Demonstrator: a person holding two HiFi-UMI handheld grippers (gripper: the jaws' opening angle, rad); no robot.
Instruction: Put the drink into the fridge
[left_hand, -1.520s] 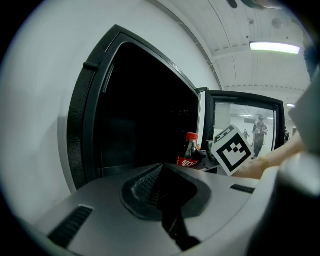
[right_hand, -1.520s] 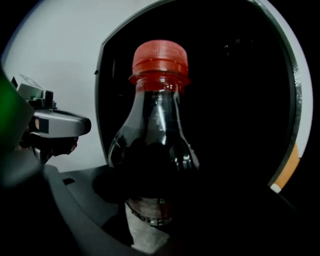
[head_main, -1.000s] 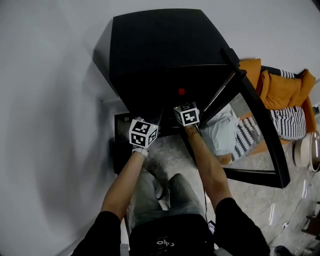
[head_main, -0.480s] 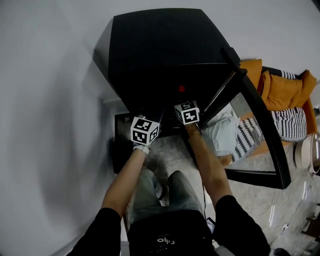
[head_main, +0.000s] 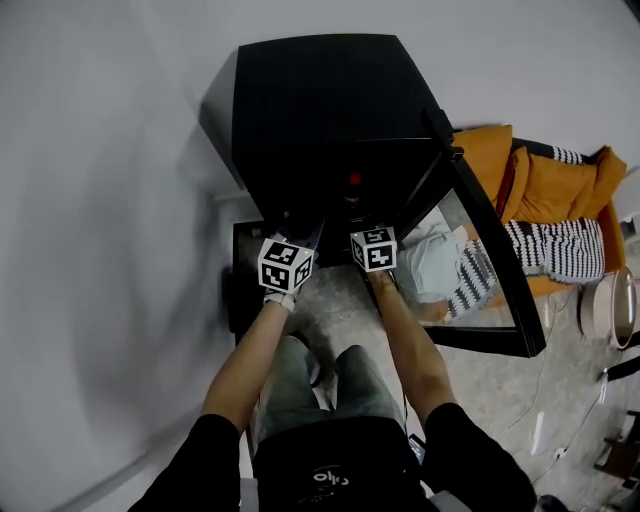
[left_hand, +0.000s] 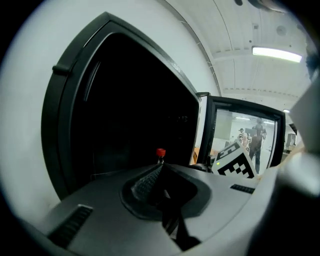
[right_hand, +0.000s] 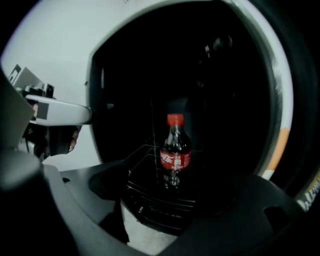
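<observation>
Drink bottle (right_hand: 175, 150), red-capped, upright on a shelf inside the black fridge (head_main: 320, 100), whose glass door (head_main: 455, 280) stands open. Right gripper (right_hand: 172, 210): jaws apart, clear of the bottle. Left gripper (left_hand: 161, 167): jaws together on nothing

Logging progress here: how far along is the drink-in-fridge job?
Done: the cola bottle stands inside the fridge. In hand: nothing; right gripper open, left gripper shut, both empty. Left: the glass door is open and probably needs closing.
</observation>
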